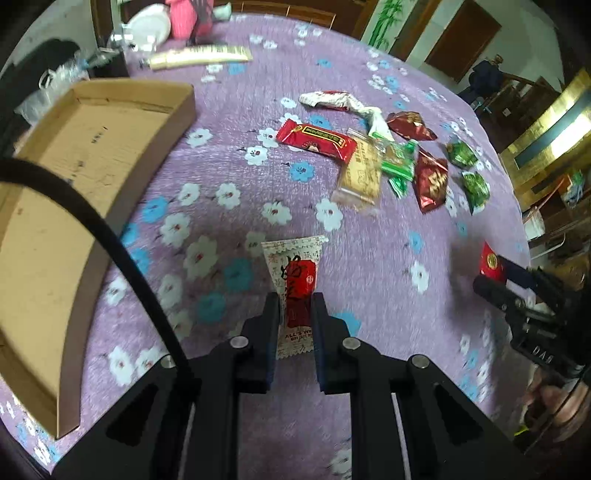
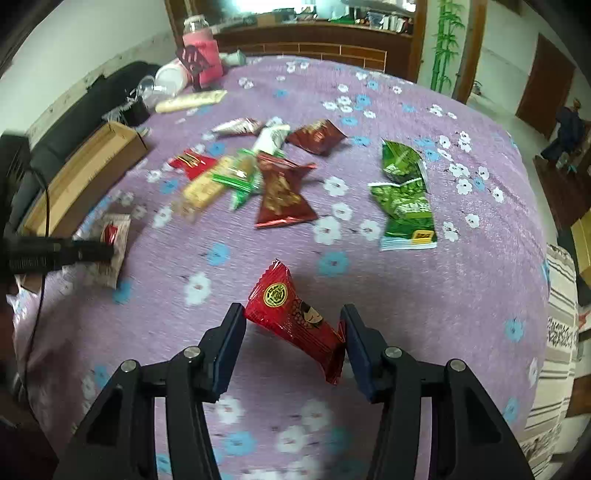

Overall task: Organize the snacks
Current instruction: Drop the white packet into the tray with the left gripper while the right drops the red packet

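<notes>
My left gripper (image 1: pixel 295 306) is shut on a white and red snack packet (image 1: pixel 295 273) that stands up just above the purple flowered cloth (image 1: pixel 229 110). An open cardboard tray (image 1: pixel 74 155) lies to its left. In the right wrist view my right gripper (image 2: pixel 293 319) is shut on a red snack packet (image 2: pixel 280 299), which lies slanted between the pads and is lifted off the cloth. The left wrist view shows that gripper (image 1: pixel 495 275) at the right edge. Loose snacks lie beyond: a red bar (image 1: pixel 316 138), a biscuit pack (image 1: pixel 360 177), dark red packets (image 2: pixel 282 195) and green packets (image 2: pixel 406 206).
At the far end of the table stand a pink jar (image 2: pixel 203 55), white plates (image 1: pixel 149 24) and a long gold pack (image 1: pixel 199 57). A black cable (image 1: pixel 92 221) crosses the tray. A black sofa (image 2: pixel 74 118) runs along the left; a striped cloth (image 2: pixel 557 332) hangs at the right.
</notes>
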